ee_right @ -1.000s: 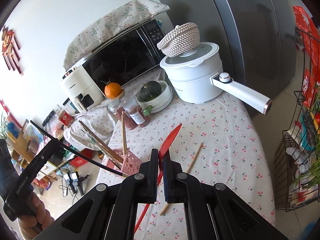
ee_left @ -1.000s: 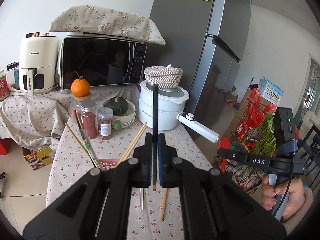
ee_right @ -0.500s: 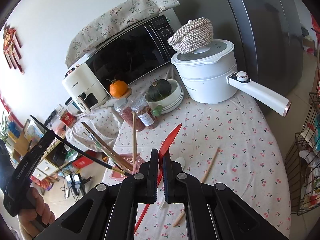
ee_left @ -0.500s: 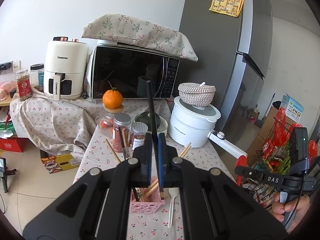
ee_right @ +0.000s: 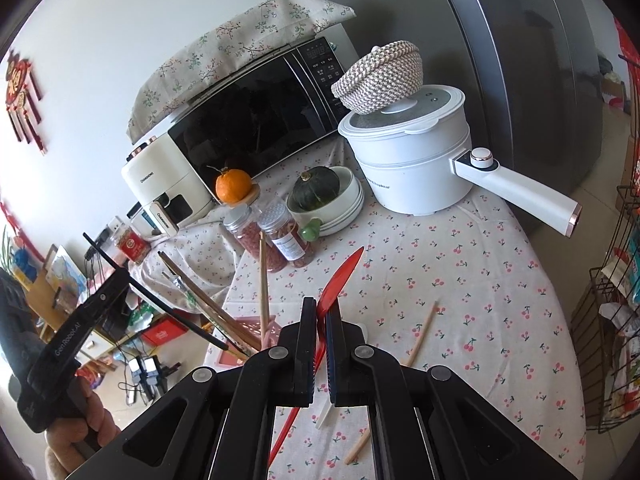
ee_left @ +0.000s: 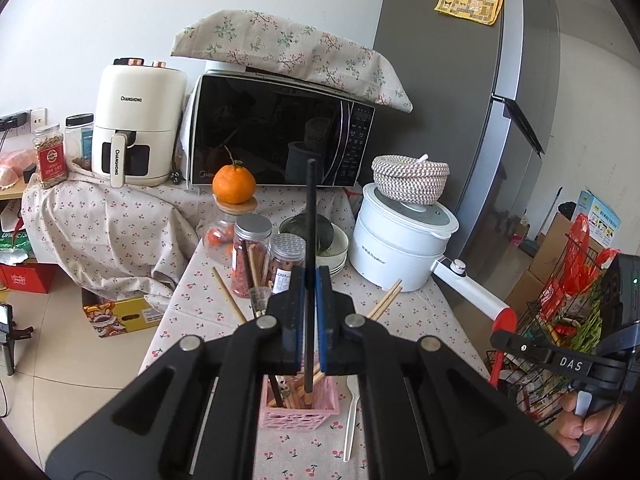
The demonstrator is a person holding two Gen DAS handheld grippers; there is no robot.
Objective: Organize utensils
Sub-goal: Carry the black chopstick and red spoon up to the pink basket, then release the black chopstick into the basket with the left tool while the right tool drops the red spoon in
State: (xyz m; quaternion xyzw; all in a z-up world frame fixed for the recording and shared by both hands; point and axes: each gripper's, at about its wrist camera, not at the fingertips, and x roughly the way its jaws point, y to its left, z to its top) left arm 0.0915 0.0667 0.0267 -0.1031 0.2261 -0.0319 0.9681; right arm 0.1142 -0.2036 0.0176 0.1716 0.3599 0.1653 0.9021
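Directly below the fingers of the left gripper (ee_left: pixel 308 320) sits the pink basket (ee_left: pixel 298 410), holding several wooden chopsticks (ee_left: pixel 298 394) that stand tilted inside it. The left jaws are clamped together on a black chopstick (ee_left: pixel 310 216), held upright, its lower tip just above or just inside the basket mouth — which of the two I cannot tell. Just right of the basket a white plastic fork (ee_left: pixel 351 416) lies flat on the cherry-print tablecloth (ee_left: pixel 424 320). Beyond the fingertips: two metal-lidded jars (ee_left: pixel 251 256) of reddish contents, a glass jar capped by an orange (ee_left: pixel 233 184), and a stack of white bowls (ee_left: pixel 338 246) with a dark green squash in the top one. Right of those, a white electric pot (ee_left: pixel 400 248) carries an upturned woven basket (ee_left: pixel 410 178) on its lid. The right gripper (ee_right: pixel 322 320) is closed on a red plastic knife (ee_right: pixel 340 280), blade pointing up and away past the fingertips, handle running down beneath the jaws. Only the right view shows the left gripper side-on at lower left, its black chopstick slanting toward the basket (ee_right: pixel 240 330); it also shows a loose wooden chopstick (ee_right: pixel 420 334) on the cloth to the right of the fingers. Only the left view shows the basket interior and the hand (ee_left: pixel 580 428) on the right gripper's handle.
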